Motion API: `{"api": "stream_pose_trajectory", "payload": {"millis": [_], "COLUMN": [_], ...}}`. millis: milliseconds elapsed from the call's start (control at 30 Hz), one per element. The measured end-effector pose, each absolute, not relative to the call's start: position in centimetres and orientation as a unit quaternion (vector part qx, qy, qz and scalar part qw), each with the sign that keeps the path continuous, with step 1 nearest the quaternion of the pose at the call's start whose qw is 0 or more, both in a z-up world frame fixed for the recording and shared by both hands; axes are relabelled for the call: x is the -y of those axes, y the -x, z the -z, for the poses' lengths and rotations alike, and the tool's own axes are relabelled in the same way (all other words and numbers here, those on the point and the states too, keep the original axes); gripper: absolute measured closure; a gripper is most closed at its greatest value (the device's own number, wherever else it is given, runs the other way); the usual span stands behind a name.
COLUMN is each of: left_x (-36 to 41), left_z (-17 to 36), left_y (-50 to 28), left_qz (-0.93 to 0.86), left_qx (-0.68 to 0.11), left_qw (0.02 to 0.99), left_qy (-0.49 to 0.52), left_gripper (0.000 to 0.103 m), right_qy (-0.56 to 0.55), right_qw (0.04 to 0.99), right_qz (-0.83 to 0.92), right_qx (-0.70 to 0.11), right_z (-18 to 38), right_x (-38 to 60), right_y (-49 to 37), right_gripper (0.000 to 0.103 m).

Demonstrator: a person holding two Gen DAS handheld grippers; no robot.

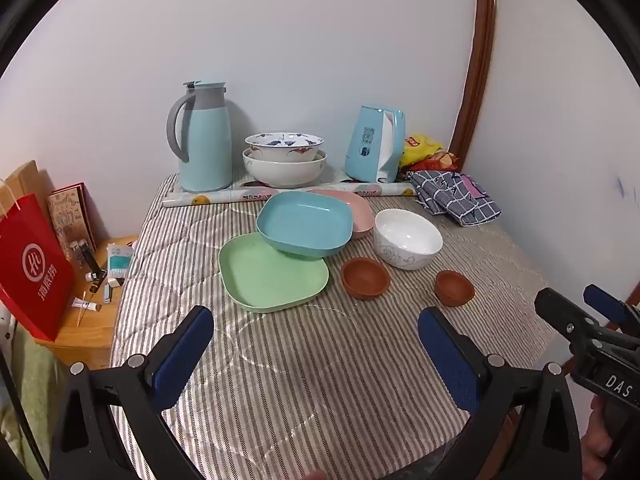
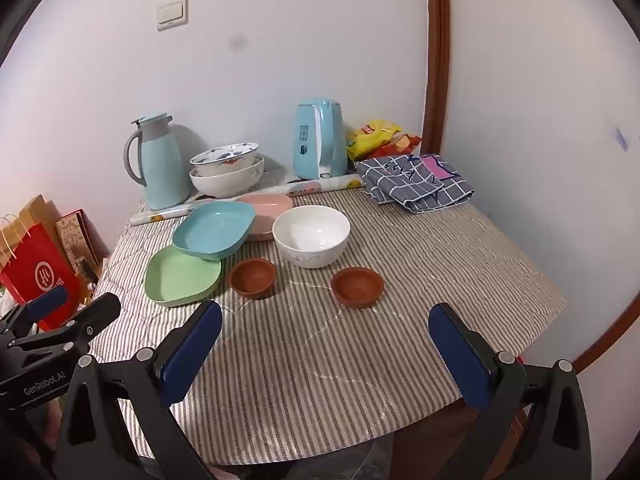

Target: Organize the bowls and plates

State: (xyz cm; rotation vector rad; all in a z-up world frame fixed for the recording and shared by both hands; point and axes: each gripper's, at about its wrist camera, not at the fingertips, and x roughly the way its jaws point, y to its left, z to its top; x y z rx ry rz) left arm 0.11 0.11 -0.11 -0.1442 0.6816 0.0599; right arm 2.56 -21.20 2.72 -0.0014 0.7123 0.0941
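Note:
On the striped table lie a green plate (image 1: 272, 276) (image 2: 182, 278), a blue plate (image 1: 306, 224) (image 2: 214, 230) resting partly on it, and a pink plate (image 1: 360, 208) (image 2: 270, 210) behind. A white bowl (image 1: 408, 238) (image 2: 311, 236) and two small brown bowls (image 1: 366, 278) (image 1: 454, 288) (image 2: 253, 278) (image 2: 357, 287) sit nearby. Two stacked patterned bowls (image 1: 284, 160) (image 2: 226, 172) stand at the back. My left gripper (image 1: 316, 344) (image 2: 60, 312) is open and empty over the near table. My right gripper (image 2: 326, 344) (image 1: 580, 312) is open and empty too.
A blue thermos jug (image 1: 204, 140) (image 2: 160, 164), a blue kettle (image 1: 374, 144) (image 2: 320, 140), snack bags (image 1: 424, 152) and a folded checked cloth (image 1: 454, 196) (image 2: 416, 180) line the back. A rolled sheet (image 1: 280, 196) lies there. A red bag (image 1: 32, 264) stands left.

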Motion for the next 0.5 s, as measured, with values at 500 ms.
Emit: {"api": "stream_pose_trajectory", "payload": {"millis": [500], "left_x": [0.37], "left_z": [-0.55], "left_y": [0.5], "left_qz": [-0.018], "left_qx": [-0.318], "left_qw": [0.945], "left_qy": [0.068], "left_gripper": [0.0], "right_qy": [-0.001], "right_qw": [0.939], "right_qz": [-0.049], "right_qx": [-0.342], "right_z": [-3.07], "right_x": [21.04], "right_y": [-2.37], "right_gripper": [0.001]}}
